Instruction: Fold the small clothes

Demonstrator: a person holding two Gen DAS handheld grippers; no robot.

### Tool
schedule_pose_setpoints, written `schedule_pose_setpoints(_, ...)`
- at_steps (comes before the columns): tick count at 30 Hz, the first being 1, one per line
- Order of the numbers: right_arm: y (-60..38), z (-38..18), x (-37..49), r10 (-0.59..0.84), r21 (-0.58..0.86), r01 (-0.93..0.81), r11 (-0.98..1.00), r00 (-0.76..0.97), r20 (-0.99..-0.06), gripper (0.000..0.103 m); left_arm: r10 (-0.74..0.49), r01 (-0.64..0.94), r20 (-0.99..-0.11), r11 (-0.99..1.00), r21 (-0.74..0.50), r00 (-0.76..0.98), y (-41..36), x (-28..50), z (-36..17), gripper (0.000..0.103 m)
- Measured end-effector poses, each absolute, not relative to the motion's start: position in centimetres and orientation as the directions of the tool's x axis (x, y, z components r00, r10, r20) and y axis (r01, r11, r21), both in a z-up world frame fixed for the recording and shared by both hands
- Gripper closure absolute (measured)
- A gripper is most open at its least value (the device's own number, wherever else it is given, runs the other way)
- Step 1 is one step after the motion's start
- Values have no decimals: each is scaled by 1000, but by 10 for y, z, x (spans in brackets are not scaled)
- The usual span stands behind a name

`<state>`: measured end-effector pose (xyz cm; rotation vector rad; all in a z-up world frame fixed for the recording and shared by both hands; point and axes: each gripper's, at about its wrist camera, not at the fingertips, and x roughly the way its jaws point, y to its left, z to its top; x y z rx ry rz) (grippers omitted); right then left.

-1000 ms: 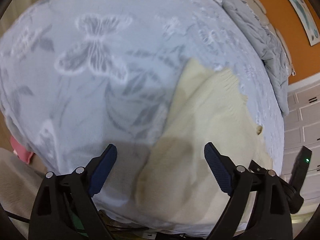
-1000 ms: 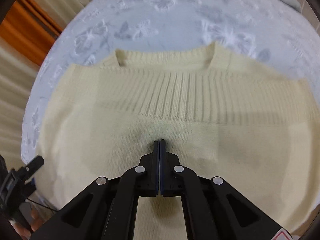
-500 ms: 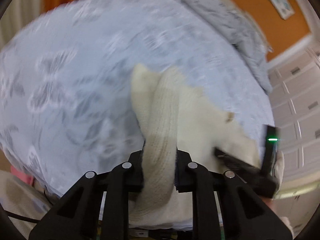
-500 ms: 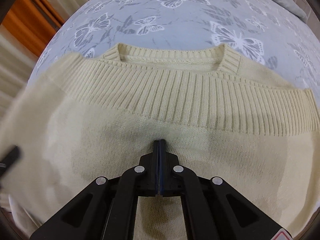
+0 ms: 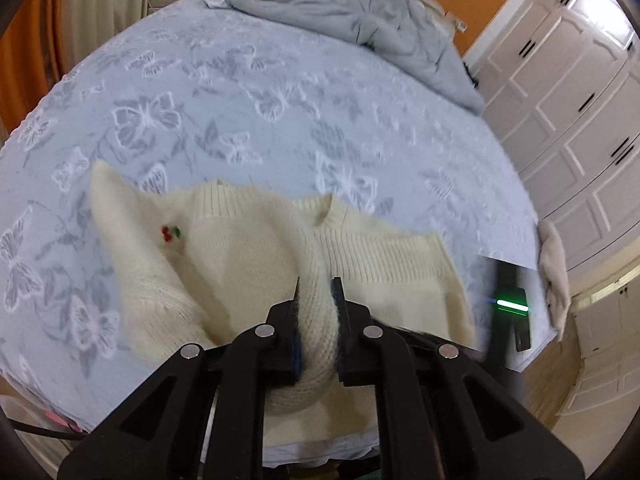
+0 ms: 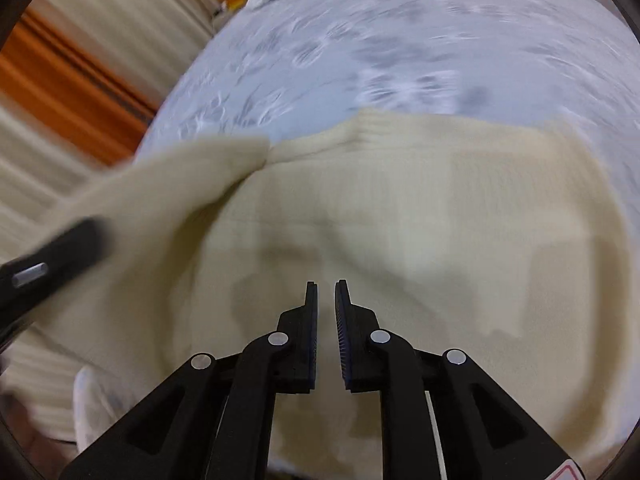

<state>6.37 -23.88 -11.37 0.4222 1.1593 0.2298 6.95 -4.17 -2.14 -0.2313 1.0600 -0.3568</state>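
A cream knitted sweater [image 5: 384, 256] lies on the bed near its front edge, neck towards the far side. A small red and green cherry motif [image 5: 171, 233] shows on the part turned over at the left. My left gripper [image 5: 316, 284] is shut on a bunched fold of the sweater's left side and holds it lifted over the body. My right gripper [image 6: 326, 286] hovers just above the sweater's lower middle [image 6: 440, 220], its jaws a narrow gap apart with nothing between them. The lifted fold [image 6: 160, 192] and the left gripper's blurred body [image 6: 52, 268] show at the left of the right wrist view.
The bed has a pale blue butterfly-patterned cover [image 5: 240, 92]. A crumpled grey duvet [image 5: 352, 12] lies at its far end. White wardrobe doors [image 5: 572, 92] stand to the right, curtains [image 6: 80, 80] to the left. A cream cloth [image 5: 554, 268] hangs at the bed's right corner.
My left gripper closed on the sweater's left side and has carried the fold up and over towards the right. My right gripper, shut before, has opened slightly and lifted.
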Motion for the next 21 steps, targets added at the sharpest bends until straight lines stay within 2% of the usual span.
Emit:
schedule_pose_setpoints(2, -259, -109, 43, 398, 458, 60, 887, 406, -823, 87, -374, 184, -821, 928, -325, 431, -53, 65, -30, 93)
schedule_pose_setpoints(6, -285, -104, 7, 405, 488, 99, 867, 431, -806, 73, -322, 195, -852, 945, -263, 413, -70, 61, -41, 92)
schedule_pose_setpoints(15, -261, -82, 1, 449, 530, 55, 846, 463, -764, 63, -292, 186, -863, 954, -234, 411, -46, 43, -38, 87)
schedule_pose_setpoints(18, -243, -73, 6, 451, 519, 25, 854, 458, -766, 59, -294, 171, -861, 955, -244, 415, -30, 36, -35, 83)
schedule_pose_setpoints(21, -229, -64, 7, 435, 494, 18, 869, 448, -781, 57, -309, 152, -851, 951, -269, 424, -7, 26, -30, 65)
